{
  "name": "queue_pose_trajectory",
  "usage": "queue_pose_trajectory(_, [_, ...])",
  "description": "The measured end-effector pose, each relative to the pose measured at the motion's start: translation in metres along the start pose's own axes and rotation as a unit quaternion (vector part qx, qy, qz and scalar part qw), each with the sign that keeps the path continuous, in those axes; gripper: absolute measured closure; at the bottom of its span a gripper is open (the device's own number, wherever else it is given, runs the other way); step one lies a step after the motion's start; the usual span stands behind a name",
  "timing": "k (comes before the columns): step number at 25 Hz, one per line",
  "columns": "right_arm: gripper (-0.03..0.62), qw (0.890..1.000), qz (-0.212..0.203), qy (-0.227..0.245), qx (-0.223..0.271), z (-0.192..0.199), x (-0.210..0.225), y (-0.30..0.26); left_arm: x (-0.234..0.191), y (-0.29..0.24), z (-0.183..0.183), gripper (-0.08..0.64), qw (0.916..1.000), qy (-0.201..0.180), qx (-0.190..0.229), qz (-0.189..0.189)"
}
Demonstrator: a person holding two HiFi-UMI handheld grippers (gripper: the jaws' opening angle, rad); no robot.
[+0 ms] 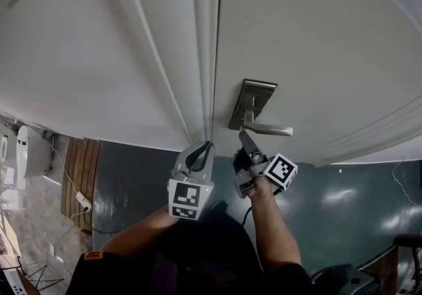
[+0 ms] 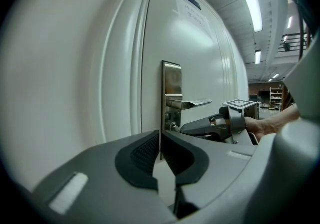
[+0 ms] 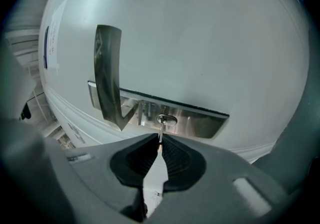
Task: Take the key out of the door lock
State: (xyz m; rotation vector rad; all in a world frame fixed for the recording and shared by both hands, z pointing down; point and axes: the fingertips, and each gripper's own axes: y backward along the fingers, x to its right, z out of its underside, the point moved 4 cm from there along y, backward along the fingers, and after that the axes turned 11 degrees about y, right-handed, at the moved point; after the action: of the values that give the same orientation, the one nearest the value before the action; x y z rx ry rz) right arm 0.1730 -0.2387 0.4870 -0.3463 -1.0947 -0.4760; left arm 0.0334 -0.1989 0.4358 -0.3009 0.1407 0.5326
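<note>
Key pinched only at the fingertips: a slip or a jam is the risk.

The right gripper has its fingers closed on the key. The key stands in the lock straight ahead of the fingertips, and only its outer end is caught between the pads. With so little of it held, a pull may slide the pads off and leave the key seated. If the key is not turned to its release position, or the pull strays from the keyhole's line, it may bind or bend. The handle juts out just beside the fingertips and could be knocked. The left gripper, its fingers shut on nothing, hangs beside the right one near the edge of the door and would be no help if the key dropped.
</note>
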Motion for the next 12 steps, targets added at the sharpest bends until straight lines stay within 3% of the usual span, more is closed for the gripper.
queue_pose_trajectory(12, [0.580,1.000,0.000,-0.021,0.011,0.029,-0.013,0.035,-0.001,0.007,-0.003,0.534,0.9998,0.004,0.002,0.017])
